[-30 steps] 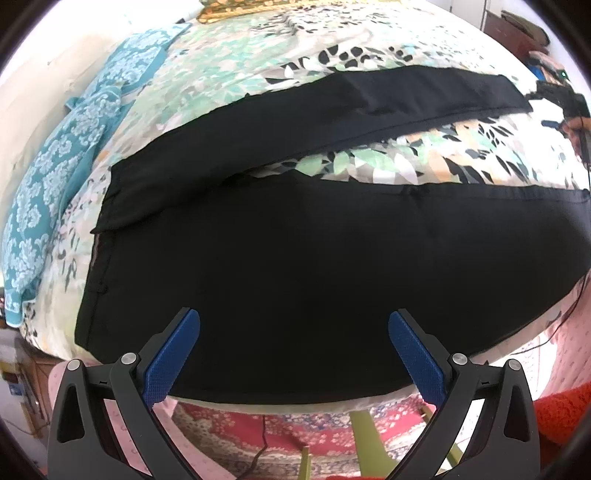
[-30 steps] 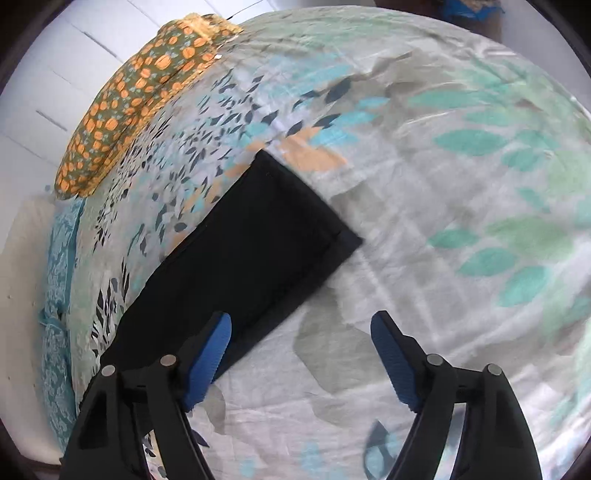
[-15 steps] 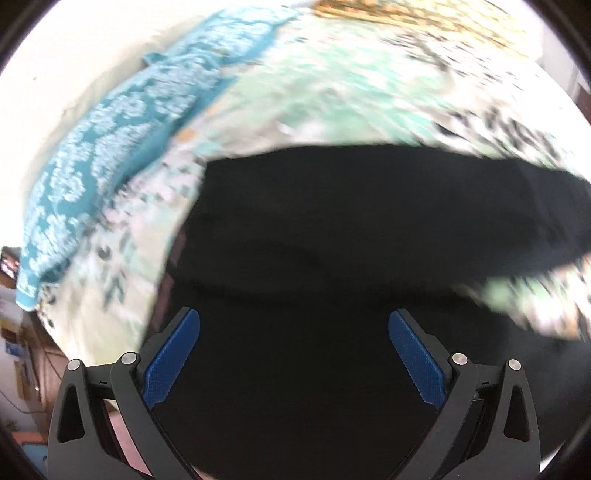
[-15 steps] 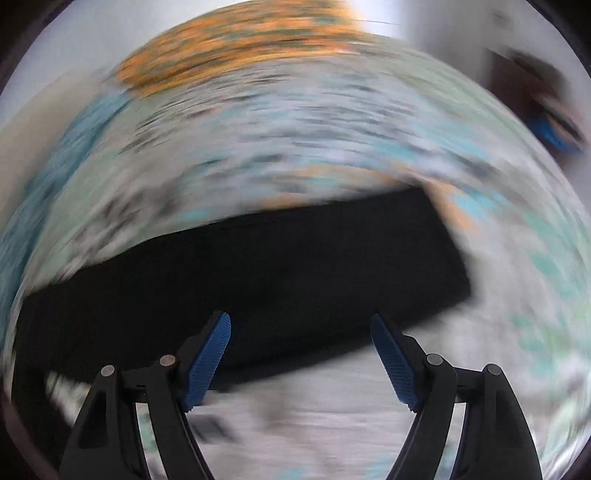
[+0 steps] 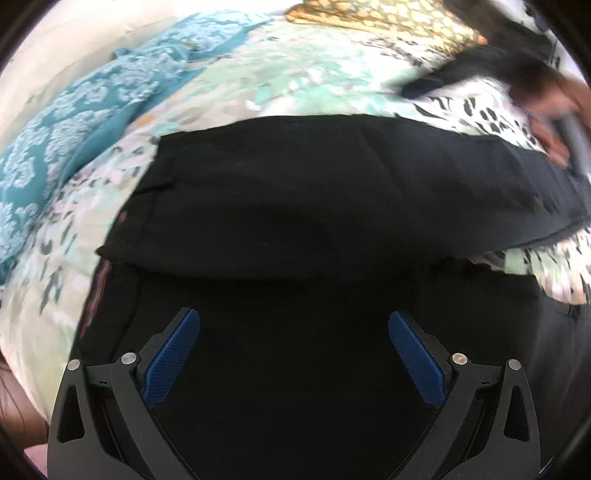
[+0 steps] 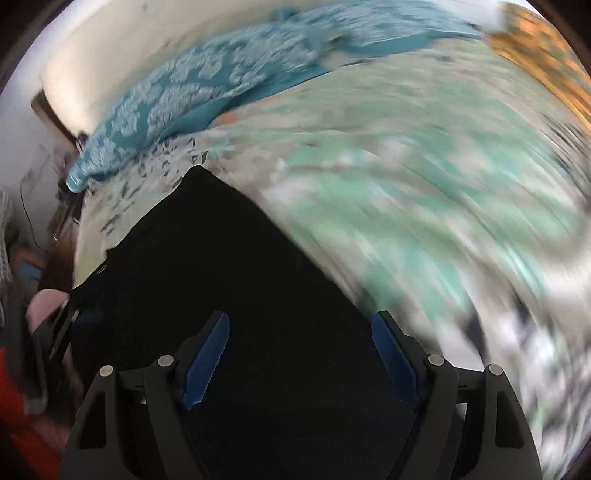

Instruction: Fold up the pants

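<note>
On the bed [image 5: 314,92], w/ its leaf-print sheet, black pants [image 5: 332,206] lie flat. In the left wrist view the far leg runs across mid-frame from the waist end at left out toward the right edge; the near leg fills the lower frame, and a wedge of sheet shows between the two at right. A reddish strip shows along the waist edge at left.

Left gripper [image 5: 294,354]: jaws wide, blue pads well apart, nothing between them but pants fabric below; can't tell if the tips touch the cloth. Right gripper [image 6: 300,350]: jaws also wide, nothing gripped, over black fabric, w/ the pants' edge running diagonally up-left to a corner. Sheet at right of that view is heavily blurred.

A hand [image 5: 554,118] w/ a dark sleeve shows at upper right of the left view, near the far leg's end; blurred, so contact unclear.

A teal patterned cloth [image 5: 85,122] lies along the bed's far-left side, apart from the pants. An orange-patterned pillow [image 5: 388,18] sits at the top edge. Both also show in the right view: cloth [image 6: 207,85], pillow [image 6: 546,55].
</note>
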Demonstrator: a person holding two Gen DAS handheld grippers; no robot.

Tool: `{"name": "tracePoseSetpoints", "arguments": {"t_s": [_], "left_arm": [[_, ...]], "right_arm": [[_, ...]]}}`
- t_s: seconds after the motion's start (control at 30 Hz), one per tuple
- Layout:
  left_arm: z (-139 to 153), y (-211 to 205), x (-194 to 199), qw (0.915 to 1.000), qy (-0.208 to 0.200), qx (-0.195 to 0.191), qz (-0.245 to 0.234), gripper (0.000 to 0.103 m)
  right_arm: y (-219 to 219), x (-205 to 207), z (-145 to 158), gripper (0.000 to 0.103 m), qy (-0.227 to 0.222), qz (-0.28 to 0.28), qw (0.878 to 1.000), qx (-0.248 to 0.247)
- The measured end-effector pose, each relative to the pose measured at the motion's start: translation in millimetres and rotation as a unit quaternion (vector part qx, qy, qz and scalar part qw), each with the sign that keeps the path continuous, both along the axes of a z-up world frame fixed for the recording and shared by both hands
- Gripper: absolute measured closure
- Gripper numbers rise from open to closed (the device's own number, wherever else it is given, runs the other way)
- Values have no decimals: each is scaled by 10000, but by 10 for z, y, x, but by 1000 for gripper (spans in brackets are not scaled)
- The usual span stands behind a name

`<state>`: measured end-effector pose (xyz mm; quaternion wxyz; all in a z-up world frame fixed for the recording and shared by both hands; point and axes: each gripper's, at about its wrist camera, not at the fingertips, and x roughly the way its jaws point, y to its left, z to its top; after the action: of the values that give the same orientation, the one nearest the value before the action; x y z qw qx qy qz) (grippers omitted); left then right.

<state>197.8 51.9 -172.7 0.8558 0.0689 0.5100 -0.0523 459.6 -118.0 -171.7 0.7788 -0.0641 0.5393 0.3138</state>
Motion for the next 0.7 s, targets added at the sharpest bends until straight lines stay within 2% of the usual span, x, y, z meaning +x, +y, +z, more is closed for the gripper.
{"name": "tracePoseSetpoints", "arguments": {"t_s": [0.13,0.2,0.23,0.3,0.33,0.37,0.47,0.5,0.57,0.6,0.67,0.7], "left_arm": [[136,-74,56,9993,-224,-194,-222,1],[174,-95,91,9989,-310,-206,-269,1],[178,-96,113,9989,-321,-200,-260,1],[168,-87,155,9992,-283,-208,-212,1],[165,-84,177,9992,-261,-236,-170,1],[178,-38,191,9992,-252,-267,-131,1],[196,17,221,9988,-234,-425,69,1],[185,32,227,9986,-213,-464,136,1],[131,52,209,9986,-155,-453,232,1],[96,59,196,9987,-116,-405,276,1],[68,68,177,9988,-85,-367,305,1],[65,66,165,9988,-91,-366,306,1]], "right_arm": [[518,407,-325,25,345,489,9973,-431],[691,475,-489,41,774,935,9910,-565],[739,479,-499,46,788,1092,9886,-675],[811,484,-447,73,728,1398,9830,-938],[845,471,-394,81,611,1505,9812,-1042],[884,439,-339,83,392,1581,9793,-1201],[1131,327,-354,84,-597,1504,9638,-2121],[1181,302,-415,84,-727,1448,9606,-2257],[1229,246,-542,76,-903,1216,9611,-2311],[1173,236,-508,74,-982,1001,9681,-2077],[863,237,-387,41,-881,355,9819,-1641],[686,219,-332,38,-836,89,9848,-1522]]}}
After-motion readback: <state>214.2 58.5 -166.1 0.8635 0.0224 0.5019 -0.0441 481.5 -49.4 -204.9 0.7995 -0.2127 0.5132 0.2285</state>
